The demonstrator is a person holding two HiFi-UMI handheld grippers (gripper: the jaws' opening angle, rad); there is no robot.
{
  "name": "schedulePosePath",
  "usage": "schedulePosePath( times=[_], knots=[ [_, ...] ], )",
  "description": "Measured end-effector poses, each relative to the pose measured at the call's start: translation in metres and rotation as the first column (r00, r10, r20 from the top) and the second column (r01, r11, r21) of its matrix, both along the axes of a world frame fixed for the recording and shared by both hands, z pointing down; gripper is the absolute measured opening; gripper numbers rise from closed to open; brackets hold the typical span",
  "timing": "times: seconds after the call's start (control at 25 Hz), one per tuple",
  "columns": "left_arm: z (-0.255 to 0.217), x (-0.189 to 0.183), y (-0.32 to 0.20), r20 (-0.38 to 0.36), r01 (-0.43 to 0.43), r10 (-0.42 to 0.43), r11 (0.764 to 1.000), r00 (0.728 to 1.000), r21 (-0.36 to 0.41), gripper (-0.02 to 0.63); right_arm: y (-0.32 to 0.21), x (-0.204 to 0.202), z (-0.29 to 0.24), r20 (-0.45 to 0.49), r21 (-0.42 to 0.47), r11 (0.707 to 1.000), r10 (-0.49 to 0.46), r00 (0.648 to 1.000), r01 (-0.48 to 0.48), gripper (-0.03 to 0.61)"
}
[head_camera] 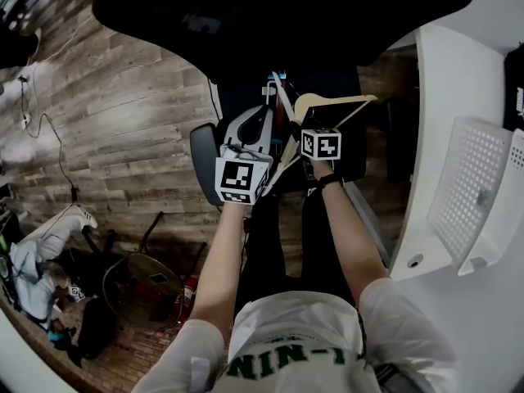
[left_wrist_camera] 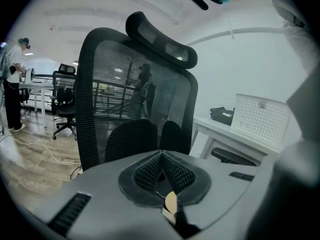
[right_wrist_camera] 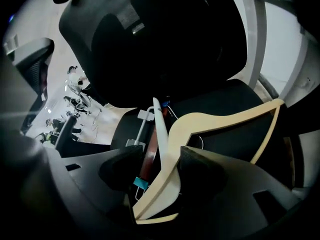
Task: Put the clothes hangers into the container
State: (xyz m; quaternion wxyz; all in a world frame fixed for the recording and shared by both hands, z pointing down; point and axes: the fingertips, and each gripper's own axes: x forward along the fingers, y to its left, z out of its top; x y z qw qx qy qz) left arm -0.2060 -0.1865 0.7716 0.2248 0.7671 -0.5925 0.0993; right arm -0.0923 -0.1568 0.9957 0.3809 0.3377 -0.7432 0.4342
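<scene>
One black office chair (head_camera: 286, 23) carries mixed clothes hangers (head_camera: 282, 129) on its seat, left of the white bench (head_camera: 442, 80) holding the white perforated plastic container (head_camera: 471, 191). Pick-up seems in hand: the right hand-held gripper (right_wrist_camera: 160, 160) straddles a pale wooden hanger (right_wrist_camera: 215, 121), jaws apart; the left hand-held gripper (left_wrist_camera: 161, 154) is closed. Next: pinch, then lift rightward.

White short-sleeved T-shirt (head_camera: 286, 326) with green lettering, dark wristband (head_camera: 330, 180), dark trousers (head_camera: 274, 252), two black-and-white marker cubes (head_camera: 240, 178)
</scene>
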Motion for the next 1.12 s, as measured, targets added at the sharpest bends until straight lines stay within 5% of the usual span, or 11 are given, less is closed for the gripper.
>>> schedulePosePath(
  times=[0.32,0.44,0.56,1.12],
  knots=[
    [0.031,0.005,0.001,0.001,-0.026,0.026,1.0,1.0,-0.012,0.014,0.008,0.005,0.06,-0.036,-0.113,0.988,0.106,0.994,-0.11,0.238],
    [0.031,0.006,0.002,-0.003,-0.031,0.031,0.999,1.0,-0.022,0.014,0.009,0.004,0.06,-0.031,-0.138,0.983,0.118,0.992,-0.122,0.142],
    [0.029,0.006,0.003,-0.011,-0.023,0.022,0.999,1.0,-0.031,0.014,0.008,0.003,0.05,-0.021,-0.167,0.973,0.161,0.987,-0.163,0.118],
    [-0.018,-0.005,0.056,0.02,0.05,-0.05,0.999,0.999,-0.018,0.014,0.051,-0.017,-0.05,0.148,-0.062,0.994,0.103,0.984,-0.095,0.117]
  ],
)
